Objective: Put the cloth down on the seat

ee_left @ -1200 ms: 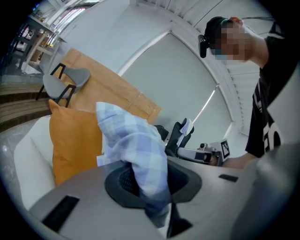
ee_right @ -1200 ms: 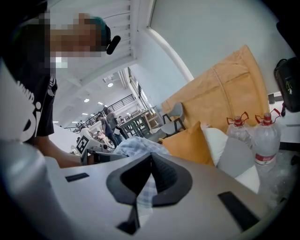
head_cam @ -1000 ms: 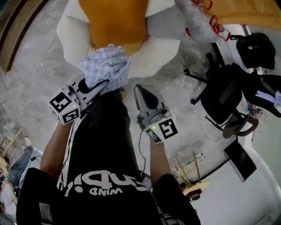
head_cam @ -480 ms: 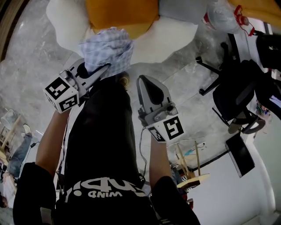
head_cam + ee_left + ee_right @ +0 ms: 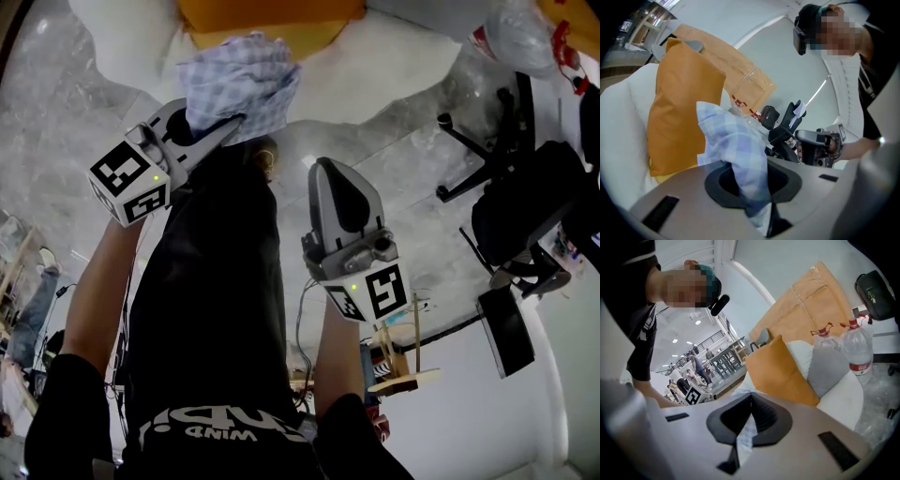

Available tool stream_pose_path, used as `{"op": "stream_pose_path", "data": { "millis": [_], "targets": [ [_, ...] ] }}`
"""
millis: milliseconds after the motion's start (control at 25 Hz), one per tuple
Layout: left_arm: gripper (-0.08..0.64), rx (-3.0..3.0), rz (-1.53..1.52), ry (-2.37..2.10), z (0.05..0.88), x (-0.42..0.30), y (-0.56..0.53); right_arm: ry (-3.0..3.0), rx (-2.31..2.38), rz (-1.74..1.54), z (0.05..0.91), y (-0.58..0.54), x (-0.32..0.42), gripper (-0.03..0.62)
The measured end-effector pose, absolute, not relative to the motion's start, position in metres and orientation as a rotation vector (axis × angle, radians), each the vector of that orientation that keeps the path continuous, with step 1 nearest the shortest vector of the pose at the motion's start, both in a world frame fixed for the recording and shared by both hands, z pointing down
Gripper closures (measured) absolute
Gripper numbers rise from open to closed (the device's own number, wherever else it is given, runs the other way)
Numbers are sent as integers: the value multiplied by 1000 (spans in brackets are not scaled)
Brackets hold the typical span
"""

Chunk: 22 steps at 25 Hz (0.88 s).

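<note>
Left hand-held gripper (image 5: 228, 125) clamps cloth (image 5: 240, 77) between jaws.

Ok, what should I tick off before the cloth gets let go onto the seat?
1. Left gripper clamped on the cloth: ok.
2. Cloth lined up with the white seat: ok, at its front edge in the head view.
3. Cloth touching the seat: cannot tell.
4. Bare seat in front of the orange cushion: ok.
5. Right gripper clear of the cloth: ok, jaws together, off to the side.
</note>
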<state>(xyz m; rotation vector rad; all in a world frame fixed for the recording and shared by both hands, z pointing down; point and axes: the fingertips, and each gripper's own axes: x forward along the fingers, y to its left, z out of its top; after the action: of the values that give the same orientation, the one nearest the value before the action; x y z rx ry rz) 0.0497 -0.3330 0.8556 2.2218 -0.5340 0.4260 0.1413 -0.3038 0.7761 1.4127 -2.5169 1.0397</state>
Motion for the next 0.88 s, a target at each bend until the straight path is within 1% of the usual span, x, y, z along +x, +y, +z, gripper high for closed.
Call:
{"op": "stream_pose_path", "data": {
  "millis": [400,880],
  "targets": [
    [474,2228,462,-509,931,58,-335,-2481,1371,1075,827,-298,143,572],
    [474,2188,521,-538,1012,52,-343,-2457,1341,1123,846,-289,139,573]
  ]
}}
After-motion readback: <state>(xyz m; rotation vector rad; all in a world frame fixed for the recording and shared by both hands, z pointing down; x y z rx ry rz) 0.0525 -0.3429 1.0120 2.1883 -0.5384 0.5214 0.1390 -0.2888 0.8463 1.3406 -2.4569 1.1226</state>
